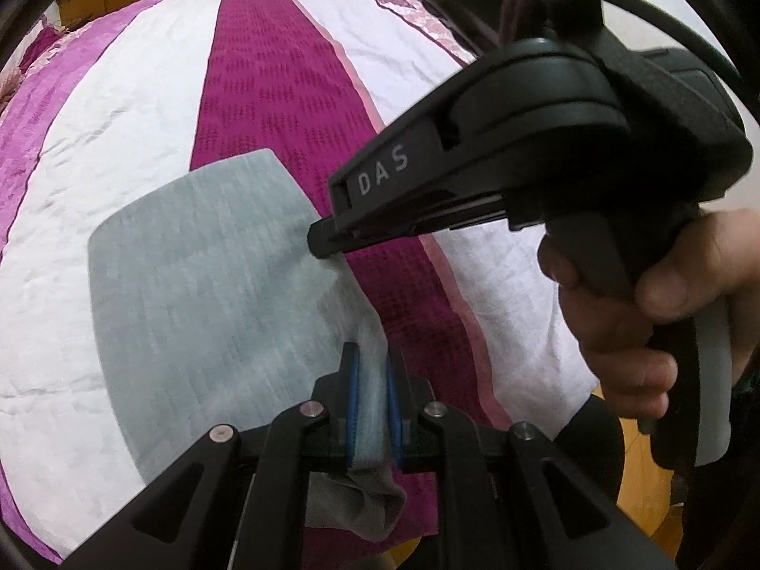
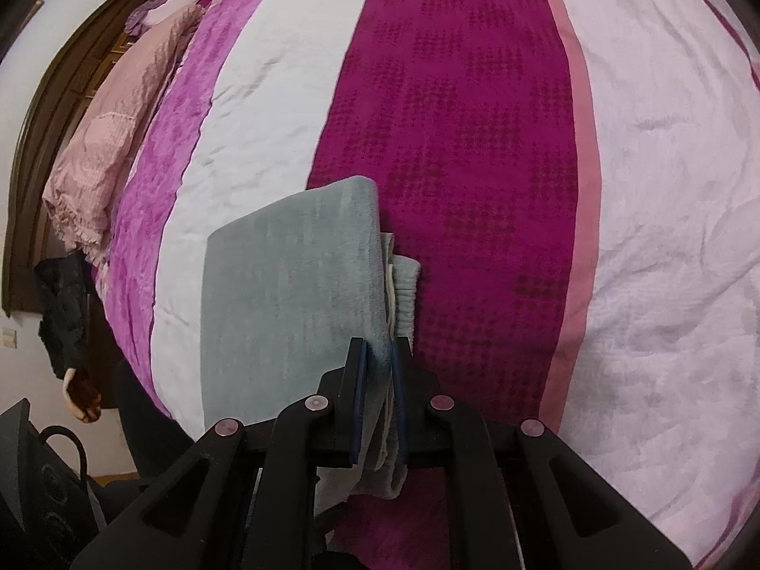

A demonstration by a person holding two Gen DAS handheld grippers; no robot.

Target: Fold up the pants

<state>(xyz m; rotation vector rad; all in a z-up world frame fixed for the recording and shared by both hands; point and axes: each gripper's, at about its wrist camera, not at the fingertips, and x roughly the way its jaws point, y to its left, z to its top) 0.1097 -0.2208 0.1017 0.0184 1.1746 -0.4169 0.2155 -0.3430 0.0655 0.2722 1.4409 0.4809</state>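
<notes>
The grey pants [image 1: 199, 266] lie folded into a flat block on the striped bedspread [image 1: 266, 85]. My left gripper [image 1: 373, 361] is shut on the near right edge of the pants. In the left wrist view my right gripper [image 1: 323, 242] comes in from the right, held by a hand, and its tip touches the right edge of the pants farther up. In the right wrist view my right gripper [image 2: 380, 356] is shut on the layered right edge of the pants [image 2: 289, 285], where the ribbed waistband shows.
The bedspread [image 2: 456, 152] has magenta, white and pink stripes. A pink pillow [image 2: 109, 152] lies at the far left by a dark wooden headboard [image 2: 42, 114]. Dark bags [image 2: 42, 484] sit on the floor at the lower left.
</notes>
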